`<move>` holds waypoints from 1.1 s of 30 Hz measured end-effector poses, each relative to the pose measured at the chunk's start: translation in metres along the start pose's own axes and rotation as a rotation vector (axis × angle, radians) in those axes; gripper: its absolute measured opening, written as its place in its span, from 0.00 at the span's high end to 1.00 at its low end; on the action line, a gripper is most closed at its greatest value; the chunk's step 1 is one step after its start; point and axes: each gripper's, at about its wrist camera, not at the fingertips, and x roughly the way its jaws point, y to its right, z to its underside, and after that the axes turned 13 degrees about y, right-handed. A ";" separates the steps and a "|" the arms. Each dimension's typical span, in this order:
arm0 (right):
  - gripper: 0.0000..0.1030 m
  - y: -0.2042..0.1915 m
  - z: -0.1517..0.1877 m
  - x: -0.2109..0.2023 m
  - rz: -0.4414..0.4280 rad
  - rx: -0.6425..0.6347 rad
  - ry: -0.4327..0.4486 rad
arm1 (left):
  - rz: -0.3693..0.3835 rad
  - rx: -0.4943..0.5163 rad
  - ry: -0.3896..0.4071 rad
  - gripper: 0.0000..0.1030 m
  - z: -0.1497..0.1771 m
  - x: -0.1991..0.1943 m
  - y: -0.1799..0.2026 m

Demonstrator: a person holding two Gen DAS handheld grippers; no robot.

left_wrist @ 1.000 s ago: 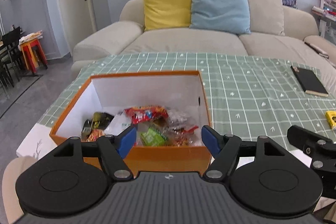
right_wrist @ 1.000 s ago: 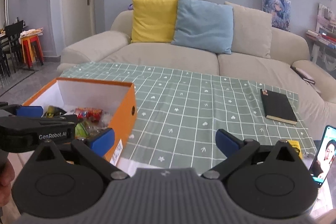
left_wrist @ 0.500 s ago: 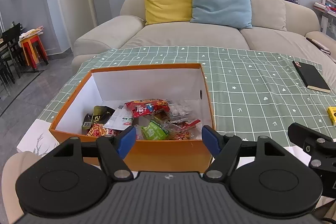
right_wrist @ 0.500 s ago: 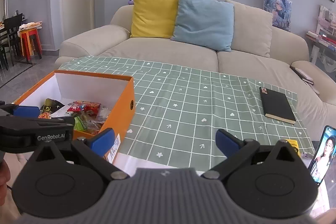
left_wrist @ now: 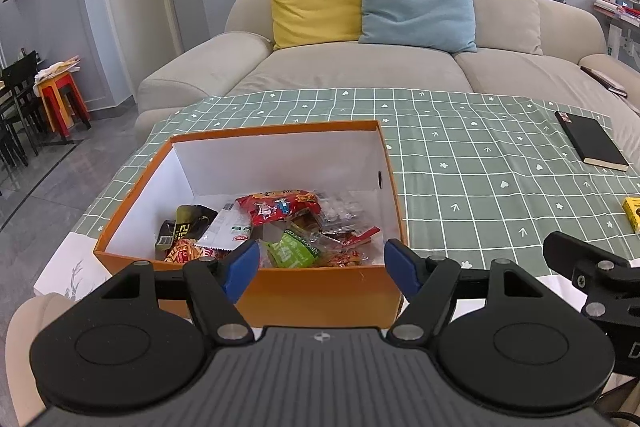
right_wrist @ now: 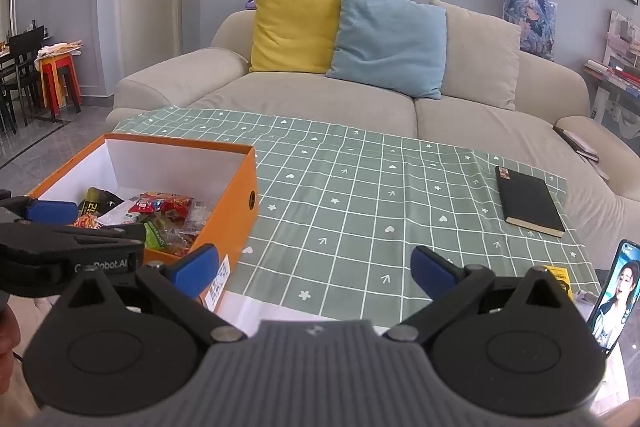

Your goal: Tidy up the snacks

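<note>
- We see the left claw [left_wrist: 322, 264] with its 2 blue pads well apart and nothing between them; it hangs just in front of the near wall of the orange box [left_wrist: 280, 293].
- The right claw [right_wrist: 314, 271] is also spread wide and empty; it hangs over the near edge of the worktop [right_wrist: 360, 195], to the right of the box.
- The snacks [left_wrist: 276, 227] lie inside the box in a loose pile: a red packet [left_wrist: 280, 205], a green packet [left_wrist: 294, 249], a dark packet [left_wrist: 186, 227], a white packet [left_wrist: 230, 229], and some clear wrappers that are hard to tell apart.
- On the green checked cloth we see no loose snack packet. A black notebook [right_wrist: 528, 201] lies at the far right, and a small yellow box [left_wrist: 633, 213] sits near the right edge; we cannot tell if this yellow box is a snack.
- A phone [right_wrist: 614, 295] stands at the right edge of the right wrist view.
- We judge that the collecting part is mostly done, because the packets are already in the box.
- What may remain, in our opinion: to sort the pile inside the box, and perhaps to bring in the yellow box. No lid for the box is visible.
</note>
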 end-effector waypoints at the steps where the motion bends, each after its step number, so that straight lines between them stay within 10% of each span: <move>1: 0.04 0.000 0.000 0.000 0.000 0.000 0.000 | 0.000 0.000 0.001 0.18 0.000 0.000 0.000; 33: 0.04 0.000 0.002 0.003 -0.007 -0.004 -0.009 | 0.000 0.011 -0.003 0.19 0.001 0.002 -0.002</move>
